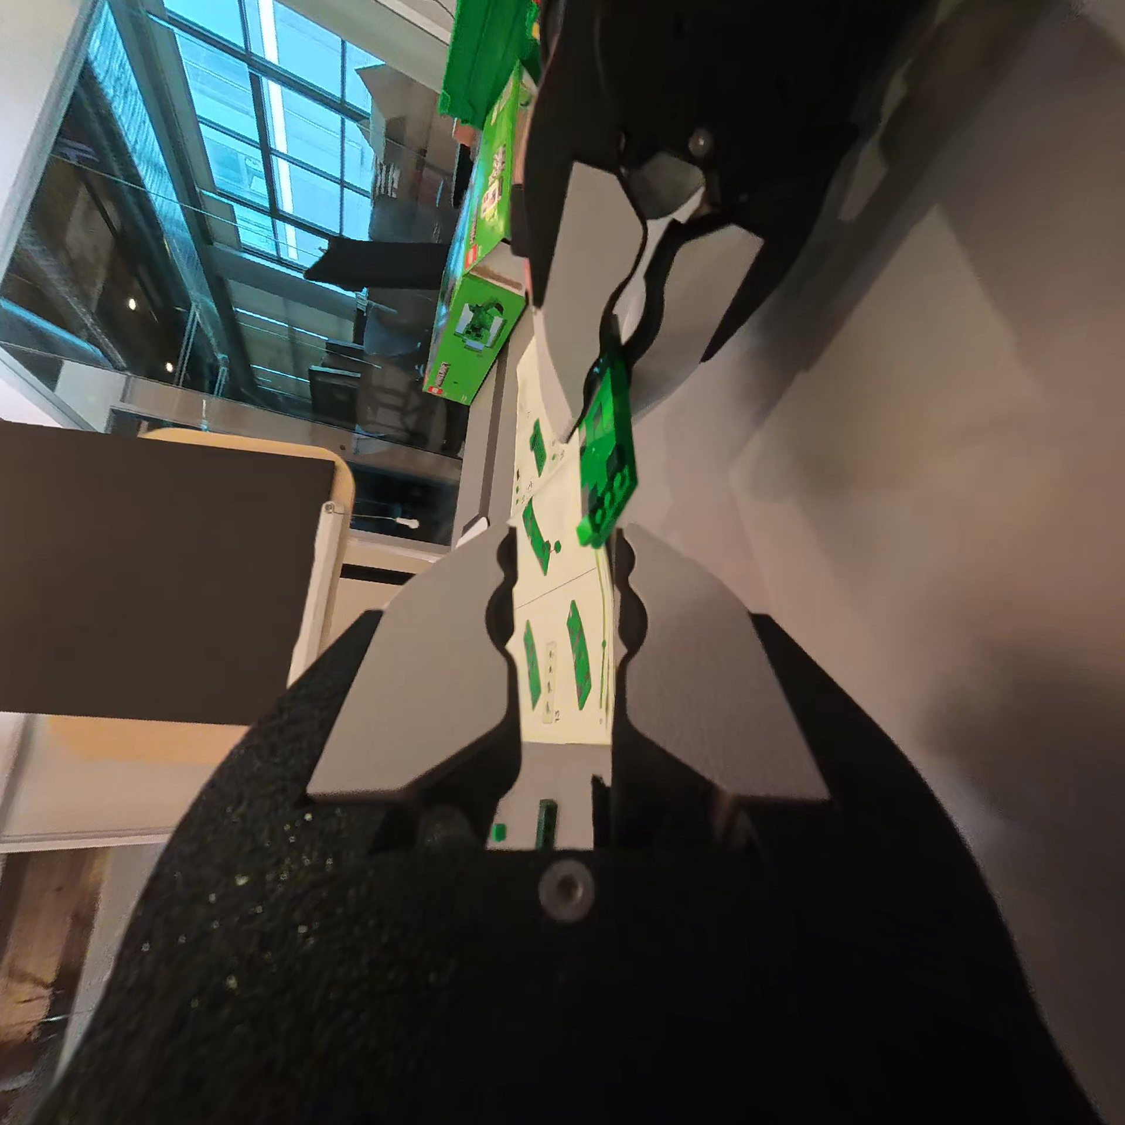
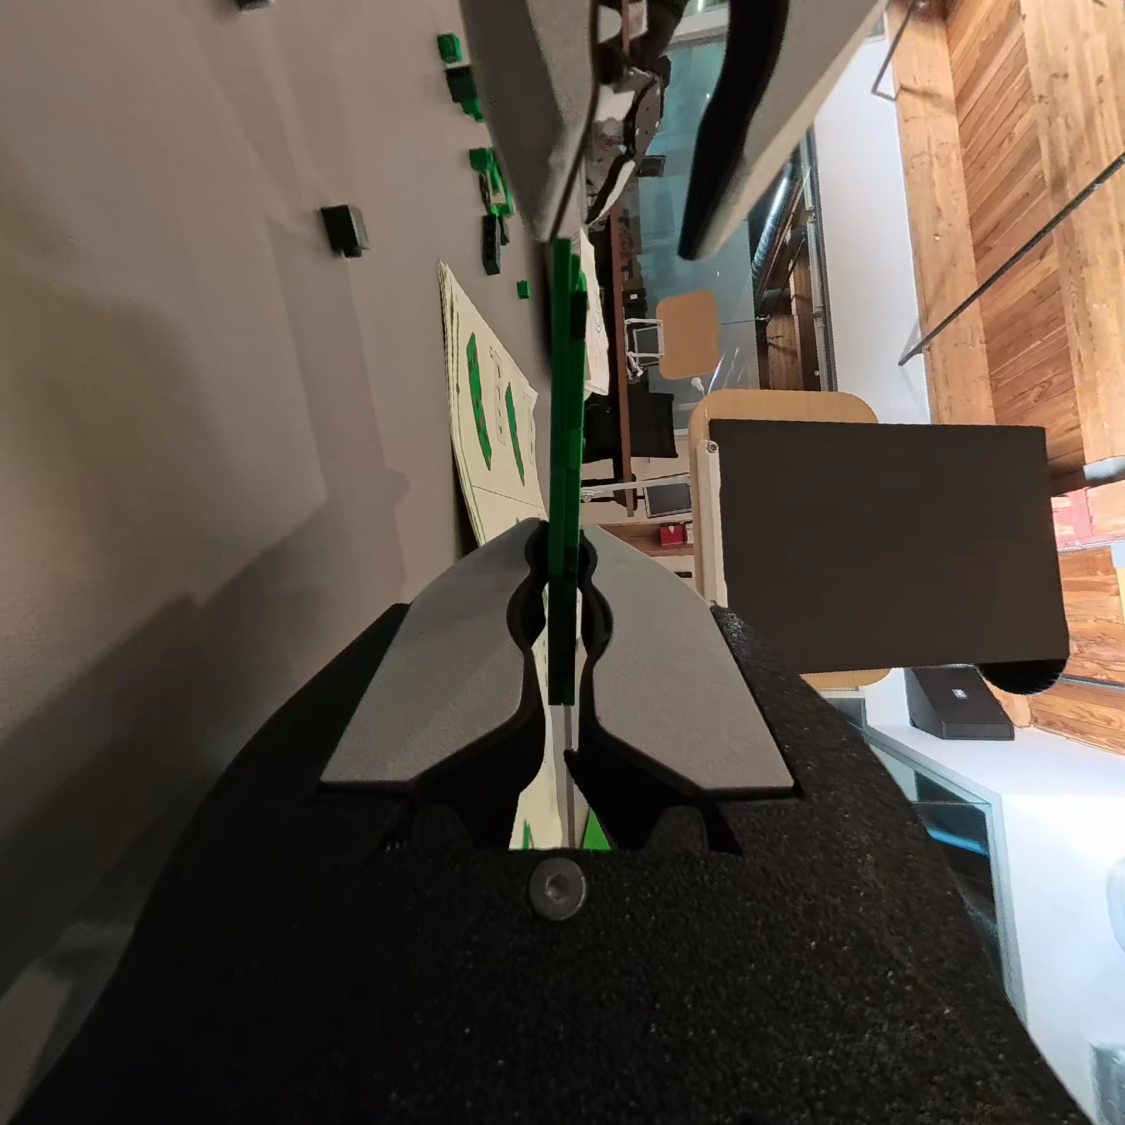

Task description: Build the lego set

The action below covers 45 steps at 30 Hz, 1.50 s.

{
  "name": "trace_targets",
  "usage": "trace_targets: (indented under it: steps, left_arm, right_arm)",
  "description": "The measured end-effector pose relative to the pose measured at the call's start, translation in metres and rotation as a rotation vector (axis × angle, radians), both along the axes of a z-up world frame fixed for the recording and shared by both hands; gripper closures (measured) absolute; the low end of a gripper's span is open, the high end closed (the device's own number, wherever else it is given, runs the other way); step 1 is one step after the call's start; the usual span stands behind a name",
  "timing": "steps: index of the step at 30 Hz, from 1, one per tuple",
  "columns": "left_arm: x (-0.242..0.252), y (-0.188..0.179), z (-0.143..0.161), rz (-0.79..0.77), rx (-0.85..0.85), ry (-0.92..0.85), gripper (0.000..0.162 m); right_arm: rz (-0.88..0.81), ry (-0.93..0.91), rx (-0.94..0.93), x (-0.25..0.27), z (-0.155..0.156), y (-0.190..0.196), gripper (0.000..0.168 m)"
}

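Right claw (image 2: pixel 563 548) clamped on green plate (image 2: pixel 563 426), left claw (image 1: pixel 563 536) parted just beside it

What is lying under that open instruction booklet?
The instruction booklet lies open on the grey table. Only bare tabletop shows around its edges; whatever is beneath its pages is covered.

Green plate (image 2: pixel 563 462); grey table (image 2: pixel 213 365)

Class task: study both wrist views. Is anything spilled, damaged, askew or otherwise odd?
Nothing is spilled or broken. The green plate assembly is held edge-on in the air, shut in the right tongs, with the left tongs open at its far end. Loose bricks lie scattered beside the instruction booklet.
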<state>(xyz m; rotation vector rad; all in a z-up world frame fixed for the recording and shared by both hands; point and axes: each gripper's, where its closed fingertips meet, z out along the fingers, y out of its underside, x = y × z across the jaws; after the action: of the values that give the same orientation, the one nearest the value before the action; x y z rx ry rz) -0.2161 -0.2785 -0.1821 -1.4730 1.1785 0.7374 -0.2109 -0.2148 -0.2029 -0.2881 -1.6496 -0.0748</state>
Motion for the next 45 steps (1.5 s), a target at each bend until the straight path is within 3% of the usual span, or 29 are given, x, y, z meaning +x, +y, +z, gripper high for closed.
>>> trace_targets:
  steps: [26,35,45]
  left_arm:
    - [0.005,0.003,-0.012,-0.033,0.014,0.135,0.155]
    - [0.01,-0.002,-0.024,-0.121,-0.095,0.183,0.156]
    - [0.018,-0.008,-0.013,-0.212,-0.245,-0.112,0.157]
  right_arm:
    - [0.023,-0.018,-0.015,0.002,-0.002,-0.003,0.162]
    - [0.04,-0.058,0.034,0.002,-0.01,-0.006,0.162]
    - [0.089,-0.05,-0.047,0.004,-0.007,-0.012,0.162]
